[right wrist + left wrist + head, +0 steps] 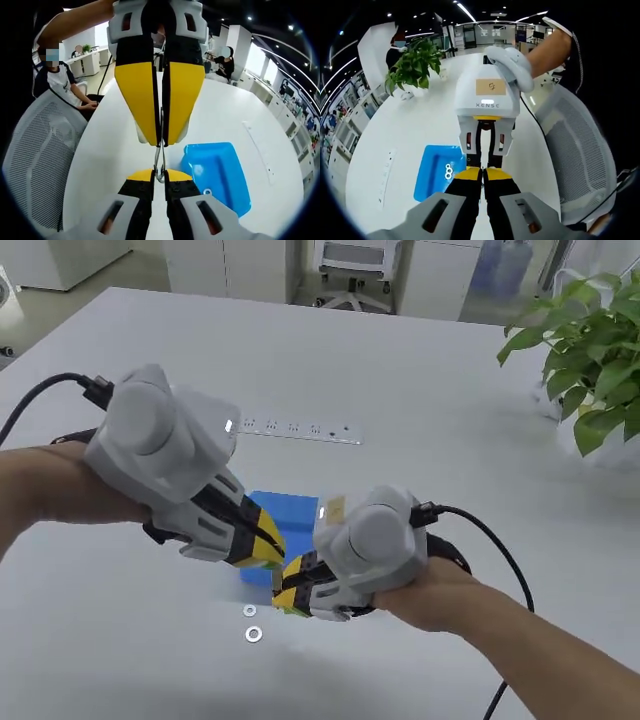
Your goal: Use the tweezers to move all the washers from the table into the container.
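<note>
Thin metal tweezers (159, 161) run between the two grippers, which meet tip to tip. My left gripper (268, 552), with yellow fingertips (137, 100), is shut on one end of them. My right gripper (160, 178) is shut on the looped end. In the left gripper view my own jaws (482, 173) are closed against the right gripper (484, 161). A blue container (280, 512) sits on the table just behind the grippers, with washers (448, 171) inside. Two more washers (252, 623) lie on the white table in front of the grippers.
A white power strip (300, 429) lies on the table beyond the container. A potted plant (590, 350) stands at the far right. A mesh office chair (580, 150) stands beside the table. People sit at desks in the background.
</note>
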`<state>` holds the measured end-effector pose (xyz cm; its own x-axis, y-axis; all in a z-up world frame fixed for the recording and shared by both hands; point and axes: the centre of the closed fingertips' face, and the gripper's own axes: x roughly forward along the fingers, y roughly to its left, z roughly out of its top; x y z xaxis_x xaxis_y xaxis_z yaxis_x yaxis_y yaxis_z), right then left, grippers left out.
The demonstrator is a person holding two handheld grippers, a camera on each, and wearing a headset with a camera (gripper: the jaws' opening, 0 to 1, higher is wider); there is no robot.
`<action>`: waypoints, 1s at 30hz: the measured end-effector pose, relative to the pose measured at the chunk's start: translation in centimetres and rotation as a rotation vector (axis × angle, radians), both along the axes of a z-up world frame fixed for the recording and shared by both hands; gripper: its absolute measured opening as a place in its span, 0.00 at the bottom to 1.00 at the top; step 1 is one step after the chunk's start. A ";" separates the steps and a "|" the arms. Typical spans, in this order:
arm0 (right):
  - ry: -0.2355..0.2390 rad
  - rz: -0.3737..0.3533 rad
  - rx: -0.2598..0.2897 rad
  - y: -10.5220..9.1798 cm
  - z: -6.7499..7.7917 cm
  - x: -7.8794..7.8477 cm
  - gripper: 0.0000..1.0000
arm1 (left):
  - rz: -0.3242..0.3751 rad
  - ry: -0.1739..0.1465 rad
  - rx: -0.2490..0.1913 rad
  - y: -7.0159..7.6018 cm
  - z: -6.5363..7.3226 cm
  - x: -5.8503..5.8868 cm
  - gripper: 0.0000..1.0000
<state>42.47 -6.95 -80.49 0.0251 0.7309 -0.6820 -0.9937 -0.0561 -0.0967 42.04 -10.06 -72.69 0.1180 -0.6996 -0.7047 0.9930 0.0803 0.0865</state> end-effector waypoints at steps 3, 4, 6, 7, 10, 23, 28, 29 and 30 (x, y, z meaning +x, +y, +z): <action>-0.010 -0.001 0.002 0.1 0.5 0.3 0.09 | -0.002 -0.009 0.003 0.1 0.5 0.2 0.05; -0.011 -0.001 0.003 0.1 0.7 0.4 0.09 | -0.002 -0.012 0.005 0.1 0.7 0.3 0.05; -0.018 -0.001 0.006 0.1 1.0 0.6 0.09 | -0.002 -0.019 0.006 0.1 1.0 0.5 0.05; -0.021 -0.001 0.006 0.1 1.2 0.8 0.09 | -0.001 -0.023 0.007 0.1 1.2 0.6 0.05; -0.029 0.002 0.004 0.1 1.5 1.2 0.09 | 0.001 -0.031 0.005 0.1 1.5 0.9 0.05; -0.046 -0.009 0.008 -0.4 2.0 3.6 0.09 | -0.004 -0.051 0.003 -0.4 1.9 3.2 0.05; -0.048 -0.014 0.007 -0.7 1.8 4.5 0.09 | -0.011 -0.051 0.004 -0.5 1.7 4.0 0.05; -0.050 -0.016 0.007 -0.7 1.8 4.7 0.09 | -0.012 -0.051 0.004 -0.6 1.7 4.2 0.05; -0.048 -0.017 0.007 -0.7 1.7 4.9 0.09 | -0.013 -0.050 0.004 -0.6 1.6 4.4 0.05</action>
